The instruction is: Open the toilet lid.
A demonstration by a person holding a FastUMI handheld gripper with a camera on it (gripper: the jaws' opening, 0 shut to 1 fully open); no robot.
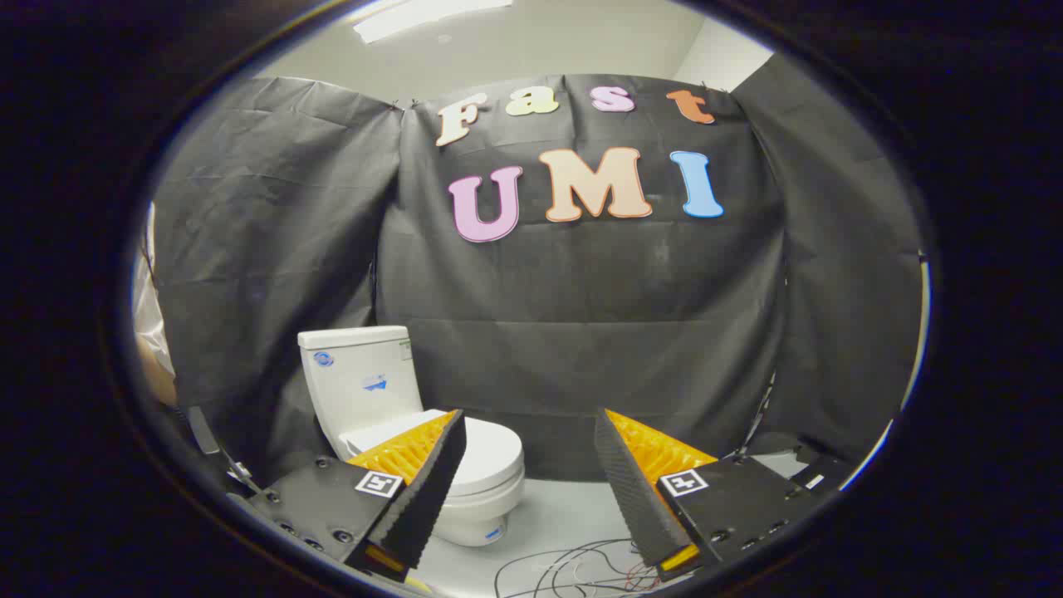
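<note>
**Claw spread wide, toilet lid down ahead**

Nearest, the claw has its two fingers set well apart with nothing between them; each finger carries a ribbed inner pad, and a small square marker sits on the block behind the left one, with a matching marker on the right block; just beyond the fingers, on the pale floor, a loose tangle of thin wires lies between them, toward the right finger; farther on and to the left stands the white toilet, its bowl partly hidden behind the left fingertip; the toilet lid lies flat and closed over the bowl, and the claw is not touching it; behind the lid rises the cistern, upright, with small stickers on its front face; farthest back, black cloth hangs as the booth's wall behind and to both sides of the toilet, creased in places; at the far left, beside the cloth, a sliver of a person's sleeve shows; above the cloth, a pale ceiling with a long light panel.
</note>
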